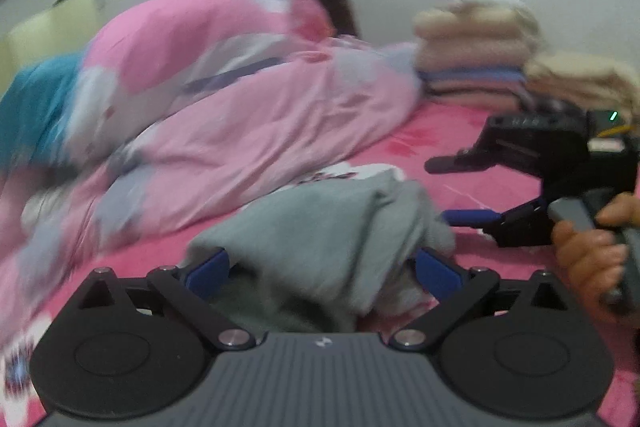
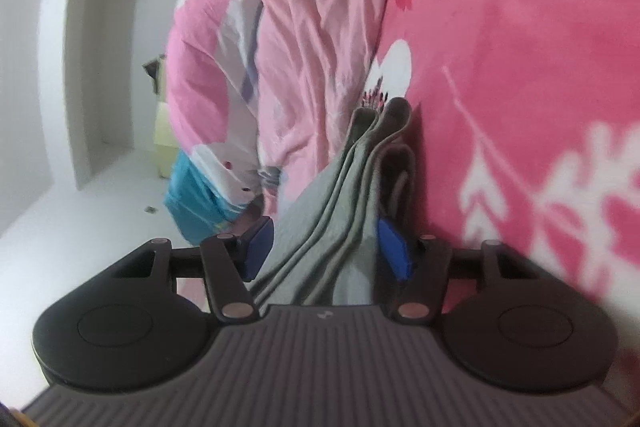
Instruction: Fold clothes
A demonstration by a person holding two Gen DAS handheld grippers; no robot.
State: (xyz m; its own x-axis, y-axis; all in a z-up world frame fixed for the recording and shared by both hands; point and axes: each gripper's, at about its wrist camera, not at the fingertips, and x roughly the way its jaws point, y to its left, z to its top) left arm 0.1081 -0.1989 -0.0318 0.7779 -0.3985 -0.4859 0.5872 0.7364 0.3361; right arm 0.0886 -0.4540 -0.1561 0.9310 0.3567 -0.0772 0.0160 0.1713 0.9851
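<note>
A grey garment (image 1: 320, 223) lies bunched on the pink flowered bedsheet (image 1: 460, 131). My left gripper (image 1: 322, 259) is open wide, its blue pads (image 1: 208, 273) on either side of the garment without pressing it. In the left wrist view my right gripper (image 1: 440, 189) comes in from the right at the garment's edge, held by a hand (image 1: 588, 251), with its fingers apart. In the right wrist view, which is rolled on its side, the garment's folded grey layers (image 2: 360, 163) run between the open jaws of my right gripper (image 2: 325, 227). They touch the right pad (image 2: 394, 251) and stand clear of the left one.
A crumpled pink quilt (image 1: 240, 99) lies heaped just behind the garment. A stack of folded beige and blue cloths (image 1: 472, 43) stands at the back right by the wall. A teal cloth (image 1: 36, 107) lies at the far left.
</note>
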